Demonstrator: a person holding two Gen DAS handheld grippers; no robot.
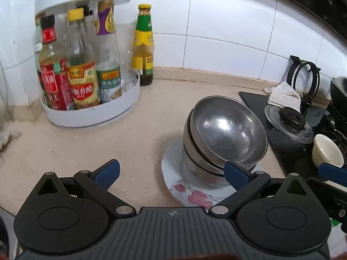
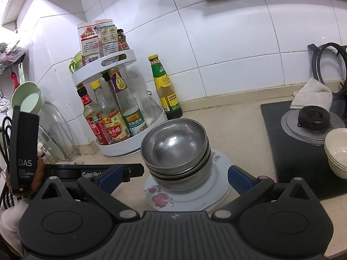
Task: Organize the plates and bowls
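A stack of steel bowls (image 2: 176,151) sits on floral plates (image 2: 190,197) at the centre of the right wrist view, on the beige tabletop (image 1: 138,134) — the top bowl tilted. The right hand-held gripper (image 2: 173,177) is spread wide, its blue fingers (image 2: 238,178) flanking the plates without touching. The left hand-held gripper (image 1: 171,174) is also spread, empty, just left of the stack. At the frame's right edge, cream bowls (image 2: 338,153) rest on the black cooktop (image 2: 282,151) near a burner (image 2: 313,119). Upper left — a white condiment rack (image 2: 132,145) of bottles, with a yellow-capped bottle (image 2: 166,88) beside it.
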